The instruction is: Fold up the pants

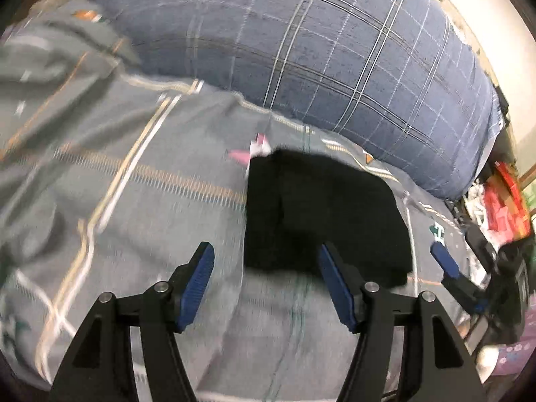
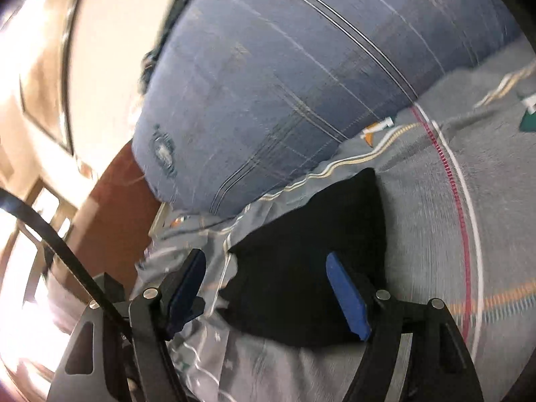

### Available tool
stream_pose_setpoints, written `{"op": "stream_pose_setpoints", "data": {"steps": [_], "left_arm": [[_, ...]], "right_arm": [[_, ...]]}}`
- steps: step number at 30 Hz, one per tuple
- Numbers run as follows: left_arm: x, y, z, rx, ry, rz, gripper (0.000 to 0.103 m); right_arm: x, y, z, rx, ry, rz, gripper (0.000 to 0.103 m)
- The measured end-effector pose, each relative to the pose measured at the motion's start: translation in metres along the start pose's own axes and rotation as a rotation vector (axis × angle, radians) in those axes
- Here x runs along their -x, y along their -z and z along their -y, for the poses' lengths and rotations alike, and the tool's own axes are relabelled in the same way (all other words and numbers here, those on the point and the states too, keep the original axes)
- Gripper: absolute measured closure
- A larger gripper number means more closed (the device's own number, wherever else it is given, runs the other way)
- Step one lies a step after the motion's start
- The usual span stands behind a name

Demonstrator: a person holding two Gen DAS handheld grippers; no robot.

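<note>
The black pants (image 1: pixel 321 214) lie folded into a compact block on the grey patterned bedsheet (image 1: pixel 134 201). My left gripper (image 1: pixel 266 261) hovers over the near edge of the block with its jaws apart and nothing between its blue pads (image 1: pixel 197 281). The right gripper's blue finger (image 1: pixel 445 263) shows at the right of that view, beyond the pants. In the right wrist view the folded pants (image 2: pixel 311 261) lie below my right gripper (image 2: pixel 264 264), which stands open and above them; no cloth is pinched.
A big blue plaid pillow (image 1: pixel 318 53) lies behind the pants. Red and white clutter (image 1: pixel 502 201) sits past the bed's right side. A reddish-brown bed frame (image 2: pixel 114 201) and a pale wall (image 2: pixel 100 50) show beyond the bed's edge.
</note>
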State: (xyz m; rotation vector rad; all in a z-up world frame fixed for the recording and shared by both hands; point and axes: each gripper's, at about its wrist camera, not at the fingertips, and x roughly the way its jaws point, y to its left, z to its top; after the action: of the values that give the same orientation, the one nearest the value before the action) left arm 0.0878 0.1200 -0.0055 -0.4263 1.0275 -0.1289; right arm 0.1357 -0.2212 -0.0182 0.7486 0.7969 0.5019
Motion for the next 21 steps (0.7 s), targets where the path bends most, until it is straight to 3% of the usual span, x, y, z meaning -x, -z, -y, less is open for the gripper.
{"op": "stream_pose_setpoints", "data": {"steps": [5, 12, 17, 21], "left_arm": [[0.020, 0.040, 0.002, 0.006, 0.002, 0.034, 0.039], [0.068, 0.077, 0.036, -0.137, -0.090, 0.194, 0.039], [0.107, 0.095, 0.054, -0.199, -0.146, 0.312, 0.023], [0.127, 0.106, 0.066, -0.236, -0.257, 0.394, 0.008]], "right_arm": [[0.040, 0.068, -0.030, 0.123, 0.134, 0.020, 0.021], [0.063, 0.143, -0.048, 0.202, 0.360, 0.023, 0.021], [0.059, 0.171, -0.060, 0.237, 0.440, -0.007, 0.021], [0.060, 0.181, -0.079, 0.285, 0.444, -0.002, 0.021]]}}
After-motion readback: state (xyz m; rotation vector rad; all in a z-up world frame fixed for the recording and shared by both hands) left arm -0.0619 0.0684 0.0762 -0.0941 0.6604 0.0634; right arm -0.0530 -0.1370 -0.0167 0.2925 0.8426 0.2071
